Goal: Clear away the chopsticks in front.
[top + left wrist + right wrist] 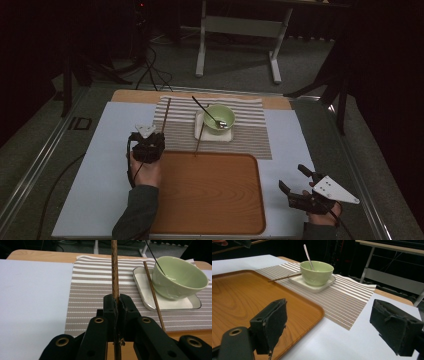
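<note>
The right gripper [298, 186] waits with jaws spread and empty at the table's 4 o'clock. The left gripper [148, 141] clenches a chopstick [114, 270], long axis toward 12 o'clock. Its mate [200, 137] leans on the white dish [226, 137] under the green bowl [219, 119] with a spoon [205, 111].

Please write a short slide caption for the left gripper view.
Left gripper clamps a wooden chopstick above the striped placemat.

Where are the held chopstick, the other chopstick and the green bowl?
held chopstick [114, 270], left gripper view, on its shaft above the jaws.
other chopstick [153, 295], left gripper view, mid-shaft, lying across the white dish.
green bowl [219, 119], high view, on its rim.
</note>
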Demonstrator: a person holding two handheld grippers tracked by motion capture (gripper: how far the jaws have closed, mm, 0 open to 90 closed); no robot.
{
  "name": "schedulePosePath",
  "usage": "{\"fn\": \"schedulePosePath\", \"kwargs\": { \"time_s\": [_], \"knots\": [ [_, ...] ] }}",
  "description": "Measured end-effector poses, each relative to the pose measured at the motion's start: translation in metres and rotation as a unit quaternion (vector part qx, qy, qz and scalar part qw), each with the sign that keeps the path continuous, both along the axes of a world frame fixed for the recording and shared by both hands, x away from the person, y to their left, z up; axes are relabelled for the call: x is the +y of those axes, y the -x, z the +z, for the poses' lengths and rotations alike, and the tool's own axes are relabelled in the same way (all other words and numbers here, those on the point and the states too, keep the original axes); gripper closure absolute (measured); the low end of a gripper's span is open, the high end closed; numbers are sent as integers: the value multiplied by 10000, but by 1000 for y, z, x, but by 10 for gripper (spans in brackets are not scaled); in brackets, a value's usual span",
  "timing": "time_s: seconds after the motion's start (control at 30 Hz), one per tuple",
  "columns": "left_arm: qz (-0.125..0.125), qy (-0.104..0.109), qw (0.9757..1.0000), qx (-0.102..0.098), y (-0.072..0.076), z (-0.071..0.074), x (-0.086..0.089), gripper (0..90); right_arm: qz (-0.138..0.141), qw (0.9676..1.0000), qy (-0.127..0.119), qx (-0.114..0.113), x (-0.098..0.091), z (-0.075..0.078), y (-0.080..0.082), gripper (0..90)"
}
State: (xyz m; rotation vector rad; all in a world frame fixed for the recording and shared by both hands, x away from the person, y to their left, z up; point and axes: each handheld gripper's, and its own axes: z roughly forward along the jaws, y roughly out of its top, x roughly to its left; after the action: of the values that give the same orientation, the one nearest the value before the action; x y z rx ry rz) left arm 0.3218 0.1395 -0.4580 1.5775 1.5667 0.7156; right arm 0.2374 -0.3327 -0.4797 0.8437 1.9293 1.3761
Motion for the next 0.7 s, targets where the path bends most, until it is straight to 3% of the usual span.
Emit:
{"fn": "schedulePosePath", "kwargs": {
  "time_s": [0.23,0.7],
  "knots": [
    [91,63,9999,-46,19,-1,2,851,1,10000,-9,1,0,0,0,137],
    [233,-10,9997,-94,53,-13,6,850,-3,10000,-2,-3,0,0,0,137]
  ]
}}
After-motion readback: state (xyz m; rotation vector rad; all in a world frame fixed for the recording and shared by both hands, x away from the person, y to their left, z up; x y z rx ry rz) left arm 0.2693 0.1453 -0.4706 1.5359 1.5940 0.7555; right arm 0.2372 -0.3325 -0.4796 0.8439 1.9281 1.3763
